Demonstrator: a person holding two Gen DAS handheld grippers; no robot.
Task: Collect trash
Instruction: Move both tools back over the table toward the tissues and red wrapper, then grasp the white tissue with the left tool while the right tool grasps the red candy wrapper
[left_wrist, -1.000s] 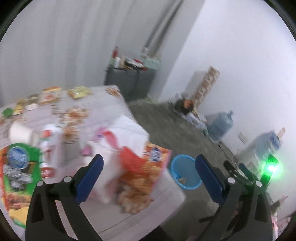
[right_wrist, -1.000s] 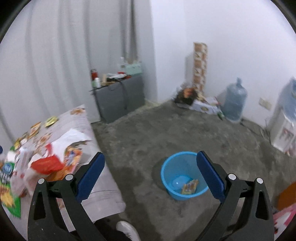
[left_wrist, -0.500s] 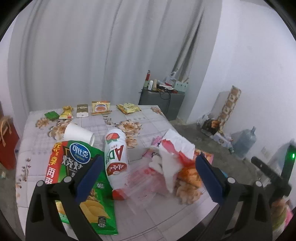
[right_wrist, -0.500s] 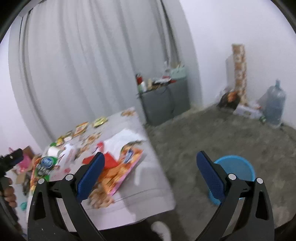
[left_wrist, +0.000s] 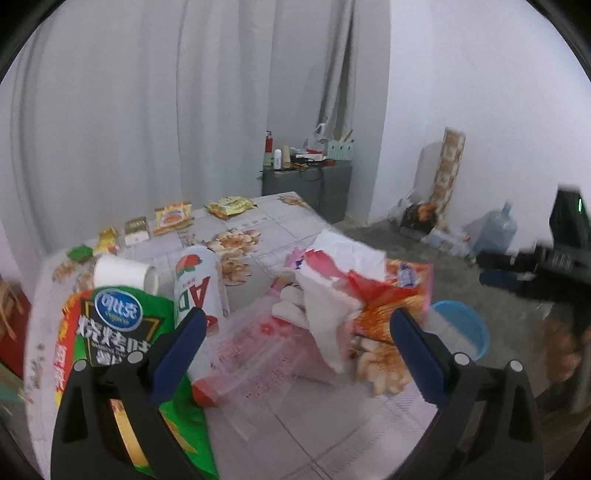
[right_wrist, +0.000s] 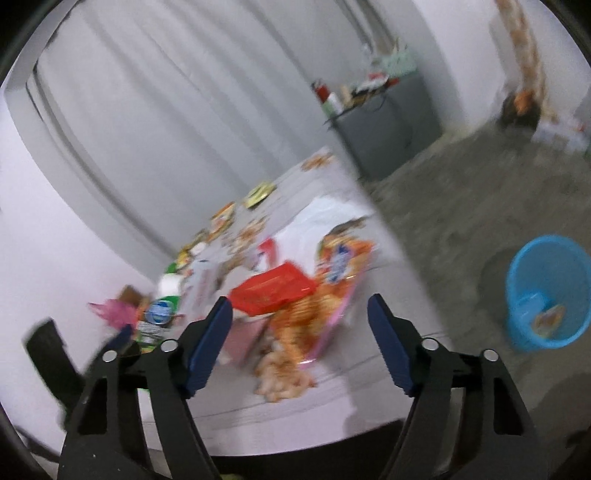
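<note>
Litter lies heaped on the flowered table (left_wrist: 295, 417): a green chip bag (left_wrist: 110, 332), a white AD bottle (left_wrist: 197, 284) on its side, a clear red-printed plastic bag (left_wrist: 251, 350), crumpled white paper (left_wrist: 328, 295) and an orange snack bag (left_wrist: 391, 306). My left gripper (left_wrist: 295, 317) hovers open just short of the heap, holding nothing. In the blurred right wrist view my right gripper (right_wrist: 299, 306) hangs over the table's near edge, its jaws closing with nothing gripped; a red flat pack (right_wrist: 275, 290) and the orange snack bag (right_wrist: 332, 291) lie just beyond its tips.
A blue basin (right_wrist: 550, 291) with a few wrappers inside stands on the floor right of the table. Small snack packets (left_wrist: 171, 216) line the table's far side, beside a paper cup (left_wrist: 122, 273). A grey cabinet (left_wrist: 306, 188) and a water jug (left_wrist: 495, 230) stand behind.
Both views have swung from the basin and floor onto the table. The left gripper has dropped closer to the litter. The right gripper's jaws are narrower than before.
</note>
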